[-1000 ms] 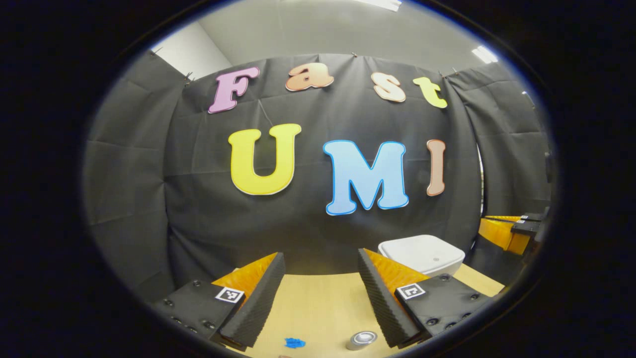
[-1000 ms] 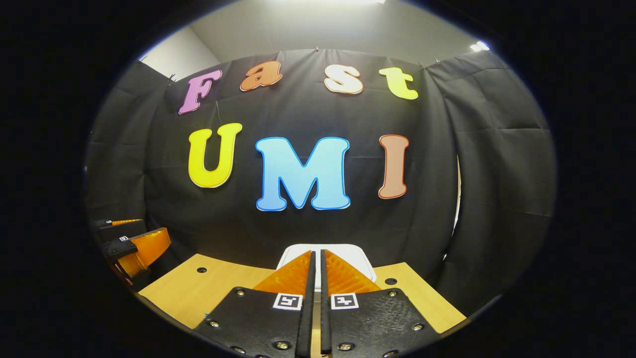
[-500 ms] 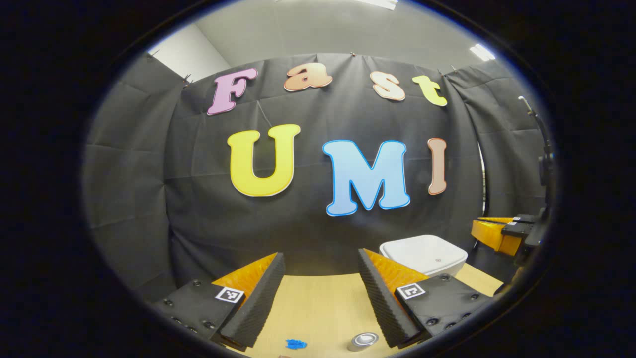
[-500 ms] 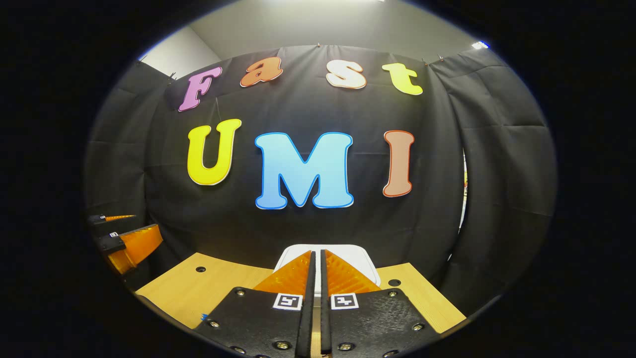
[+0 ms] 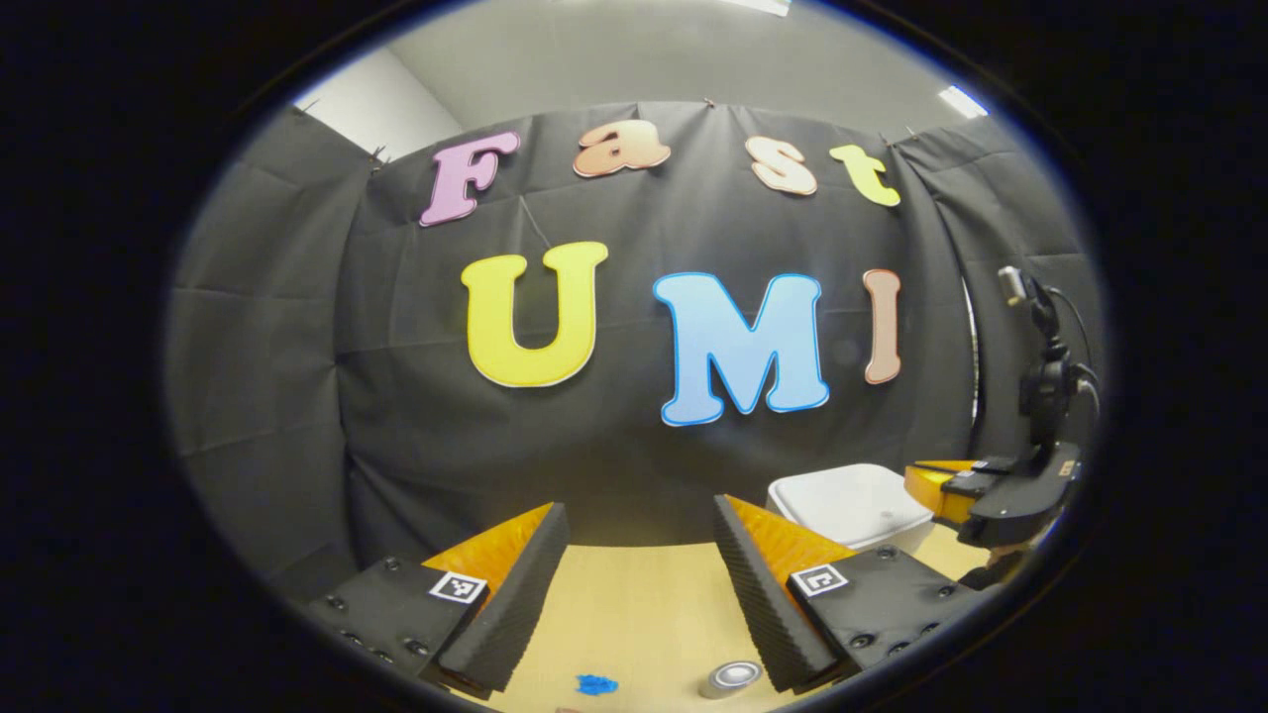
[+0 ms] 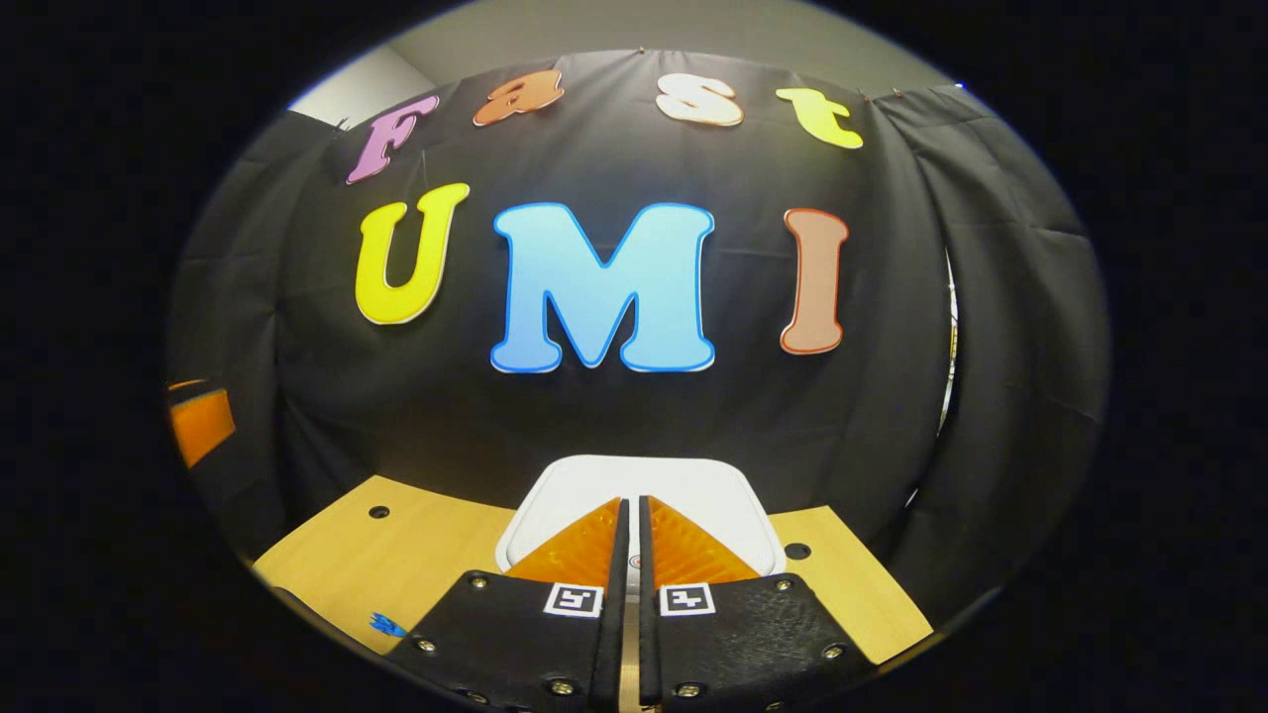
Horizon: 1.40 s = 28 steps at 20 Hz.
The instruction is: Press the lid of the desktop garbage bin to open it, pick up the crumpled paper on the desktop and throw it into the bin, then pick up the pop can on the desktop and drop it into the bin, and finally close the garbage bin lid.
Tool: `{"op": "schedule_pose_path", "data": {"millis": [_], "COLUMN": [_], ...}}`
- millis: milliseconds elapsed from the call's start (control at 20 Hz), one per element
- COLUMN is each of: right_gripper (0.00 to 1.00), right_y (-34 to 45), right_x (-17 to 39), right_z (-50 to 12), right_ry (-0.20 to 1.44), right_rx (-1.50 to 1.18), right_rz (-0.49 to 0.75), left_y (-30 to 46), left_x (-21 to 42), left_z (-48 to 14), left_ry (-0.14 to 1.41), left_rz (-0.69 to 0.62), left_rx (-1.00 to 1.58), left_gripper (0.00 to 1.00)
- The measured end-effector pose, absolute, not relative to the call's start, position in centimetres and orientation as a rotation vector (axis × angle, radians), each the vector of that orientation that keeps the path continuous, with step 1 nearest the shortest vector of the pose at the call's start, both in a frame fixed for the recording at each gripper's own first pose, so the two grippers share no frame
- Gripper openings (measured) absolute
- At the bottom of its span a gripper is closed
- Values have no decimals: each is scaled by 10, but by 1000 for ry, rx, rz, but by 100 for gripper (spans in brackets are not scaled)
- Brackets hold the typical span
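Observation:
A white desktop bin [image 5: 850, 503] with its lid down stands at the back right of the wooden table [image 5: 634, 604]. In the right gripper view the lid [image 6: 594, 480] lies just beyond and below the tips of my right gripper [image 6: 630, 500], which is shut with nothing between its fingers. Whether the tips touch the lid I cannot tell. My left gripper [image 5: 639, 510] hangs open and empty over the table. Near the front edge lie a small blue crumpled paper [image 5: 596, 684] and a silver pop can [image 5: 731, 678], standing upright. The right gripper [image 5: 926, 483] also shows beside the bin.
Black cloth walls close the booth behind and on both sides of the table. Two small round holes [image 6: 377, 512] [image 6: 795, 551] mark the tabletop left and right of the bin. The blue paper [image 6: 388, 625] and part of the left gripper [image 6: 198, 426] show at far left.
My right gripper has moved forward toward the bin, still shut, and the lid looks larger under its tips. The left gripper has barely moved and stays open.

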State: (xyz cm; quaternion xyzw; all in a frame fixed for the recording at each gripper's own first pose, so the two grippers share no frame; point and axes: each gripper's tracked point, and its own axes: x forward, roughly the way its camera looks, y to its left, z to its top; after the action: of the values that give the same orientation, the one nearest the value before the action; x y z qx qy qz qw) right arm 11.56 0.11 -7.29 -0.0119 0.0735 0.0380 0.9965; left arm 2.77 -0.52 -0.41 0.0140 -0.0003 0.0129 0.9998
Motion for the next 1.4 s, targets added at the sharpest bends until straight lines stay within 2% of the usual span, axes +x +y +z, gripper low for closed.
{"op": "schedule_pose_path", "data": {"millis": [550, 600, 650, 700, 850, 900, 1000, 1250, 1400], "right_gripper": [7, 7, 7, 7, 6, 1, 1, 1, 1], "right_y": [2, 3, 3, 3, 8, 8, 7, 7, 5], "right_x": [130, 130, 130, 130, 131, 130, 131, 130, 128], "right_z": [-114, -115, -115, -116, -117, -117, -117, -106, -92], "right_ry": [247, 248, 250, 248, 218, 215, 216, 191, 156], "right_rx": [16, 18, 17, 10, -6, -18, -24, 4, 3], "right_rz": [88, 88, 85, 83, 85, 86, 94, 115, 118], "left_y": [-4, -4, -4, -4, -4, -4, -3, -4, -5], "left_x": [36, 36, 36, 37, 39, 39, 37, 36, 34], "left_z": [-13, -14, -14, -15, -16, -15, -16, -15, -14], "left_ry": [17, 18, 18, 20, 22, 22, 20, 20, 12], "left_rz": [53, 53, 54, 53, 54, 55, 58, 55, 53], "left_rx": [27, 25, 24, 23, 15, 15, 11, 11, 15], "left_gripper": [99, 96, 99, 92, 96, 95, 93, 99, 95]}}
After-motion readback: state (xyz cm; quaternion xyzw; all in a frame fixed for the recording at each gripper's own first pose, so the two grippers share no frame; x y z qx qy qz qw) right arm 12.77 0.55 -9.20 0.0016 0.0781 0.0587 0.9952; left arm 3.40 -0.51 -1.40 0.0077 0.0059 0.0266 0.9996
